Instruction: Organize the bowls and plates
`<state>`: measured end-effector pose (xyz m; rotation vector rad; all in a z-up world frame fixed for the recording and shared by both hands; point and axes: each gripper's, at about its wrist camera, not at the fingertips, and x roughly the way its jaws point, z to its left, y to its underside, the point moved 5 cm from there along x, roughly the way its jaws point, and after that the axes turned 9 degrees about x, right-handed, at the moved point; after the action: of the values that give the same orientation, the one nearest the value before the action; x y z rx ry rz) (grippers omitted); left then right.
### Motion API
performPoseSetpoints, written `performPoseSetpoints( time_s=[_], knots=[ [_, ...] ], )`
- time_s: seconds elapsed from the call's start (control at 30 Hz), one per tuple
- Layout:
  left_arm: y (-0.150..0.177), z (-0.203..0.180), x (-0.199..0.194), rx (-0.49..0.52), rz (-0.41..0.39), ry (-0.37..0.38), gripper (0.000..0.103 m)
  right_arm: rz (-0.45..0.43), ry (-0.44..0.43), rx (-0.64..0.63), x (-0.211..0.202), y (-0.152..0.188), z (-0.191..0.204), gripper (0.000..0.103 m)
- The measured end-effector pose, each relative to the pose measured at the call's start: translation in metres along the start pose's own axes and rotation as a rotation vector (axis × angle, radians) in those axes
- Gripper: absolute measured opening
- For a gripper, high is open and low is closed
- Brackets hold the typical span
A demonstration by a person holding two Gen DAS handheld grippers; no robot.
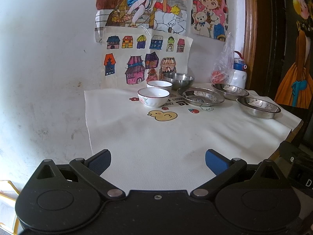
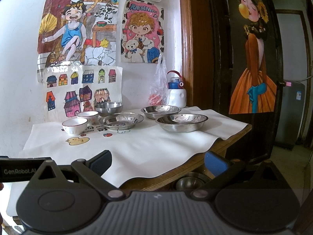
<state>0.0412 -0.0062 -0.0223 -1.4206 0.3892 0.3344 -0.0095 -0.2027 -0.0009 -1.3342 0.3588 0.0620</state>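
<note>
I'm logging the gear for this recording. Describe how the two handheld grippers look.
Both match in build: the left gripper and the right gripper have matte black bodies with two round hubs, angled black link arms joined by silver pins, and jaws faced with blue pads, one ribbed. The right one has a grey ridged centre panel. White "GenRobot.AI" lettering shows on a black body seen at the left edge of the right wrist view.

A scuffed white wall (image 1: 49,68) carries coloured children's drawings (image 2: 78,27). To the right stands a brown wooden door frame (image 2: 192,49) beside a dark door (image 2: 221,58) bearing a painted girl poster (image 2: 254,58)
</note>
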Motion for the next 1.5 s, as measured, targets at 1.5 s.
performPoseSetpoints(
  time_s=[1.5],
  knots=[
    [-0.125,-0.155,0.207,0.008,0.215,0.327,0.102,0.113,0.125,-0.004,0.243,-0.081,-0.138,0.103]
  ],
)
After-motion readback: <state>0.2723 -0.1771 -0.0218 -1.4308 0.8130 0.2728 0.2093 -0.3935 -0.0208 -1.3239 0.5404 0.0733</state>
